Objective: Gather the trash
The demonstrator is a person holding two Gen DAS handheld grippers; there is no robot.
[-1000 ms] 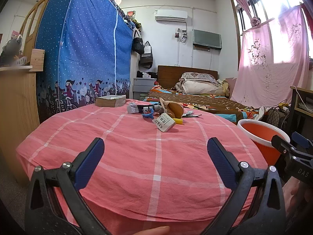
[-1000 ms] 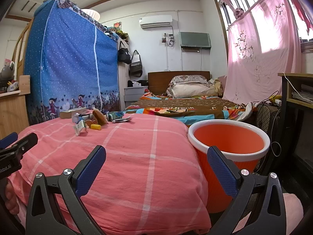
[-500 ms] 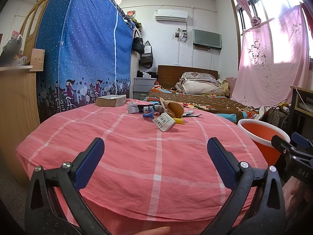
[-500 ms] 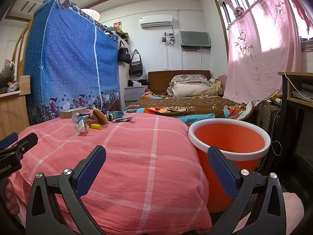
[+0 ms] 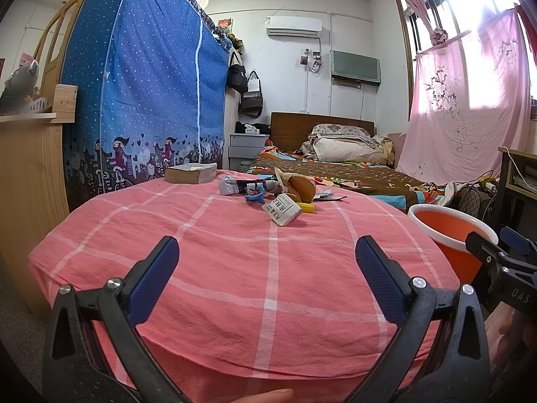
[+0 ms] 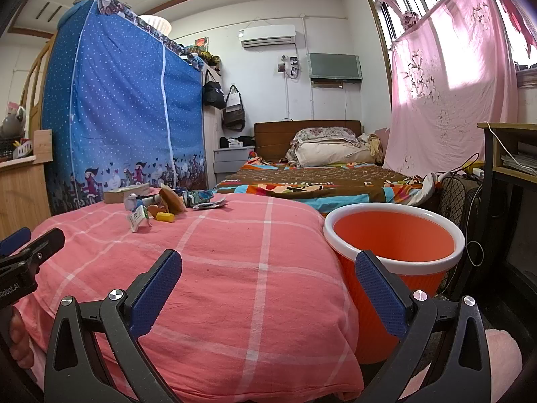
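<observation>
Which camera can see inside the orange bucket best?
The right wrist view: the orange bucket sits near, showing its whole white rim and inside wall. The left wrist view shows only part of it at the edge, behind the right gripper.

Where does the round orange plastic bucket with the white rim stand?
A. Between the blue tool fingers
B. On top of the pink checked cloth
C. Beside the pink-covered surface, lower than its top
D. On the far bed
C: the round orange plastic bucket with the white rim stands next to the pink checked cloth, its rim below the cloth's top.
</observation>
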